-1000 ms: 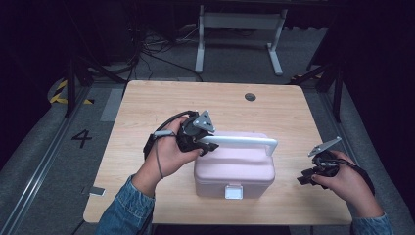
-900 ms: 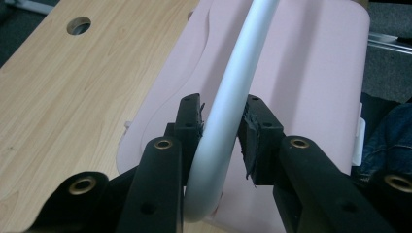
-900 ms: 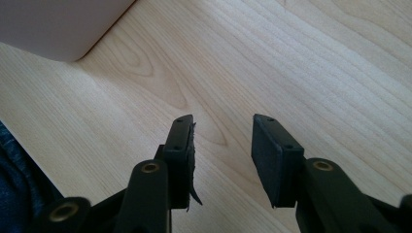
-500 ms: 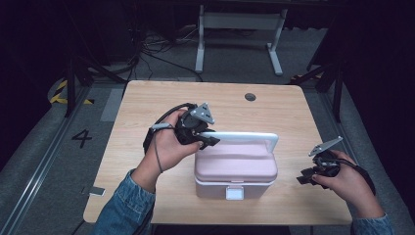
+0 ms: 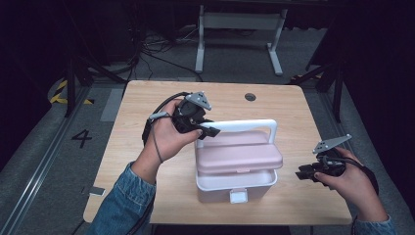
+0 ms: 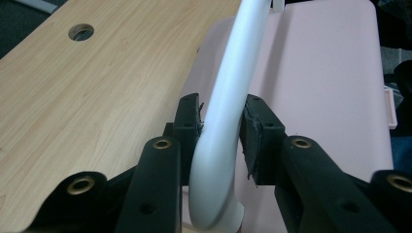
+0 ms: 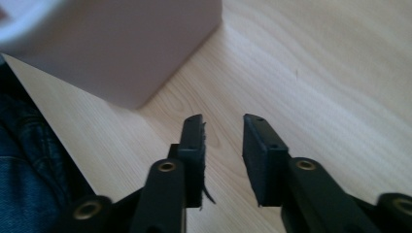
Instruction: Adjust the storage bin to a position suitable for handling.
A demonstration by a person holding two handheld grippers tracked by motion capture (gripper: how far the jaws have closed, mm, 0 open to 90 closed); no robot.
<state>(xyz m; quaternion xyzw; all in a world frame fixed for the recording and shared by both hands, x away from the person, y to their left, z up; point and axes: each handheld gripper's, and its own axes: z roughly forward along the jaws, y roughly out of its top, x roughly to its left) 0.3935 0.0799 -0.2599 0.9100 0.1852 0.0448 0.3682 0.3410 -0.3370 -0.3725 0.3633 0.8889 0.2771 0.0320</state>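
Plainly, left fingers (image 6: 221, 131) clamp white handle (image 6: 228, 97); right fingers (image 7: 221, 160) released, just closing.

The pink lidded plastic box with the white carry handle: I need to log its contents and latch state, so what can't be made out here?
- Contents: in the high view the pink lid lifts off the white base, but still covers the inside.
- Front latch: too small in the high view.
- White handle: its far end is cut off by the top edge of the left gripper view.
- Box wall: blurred in the right gripper view.
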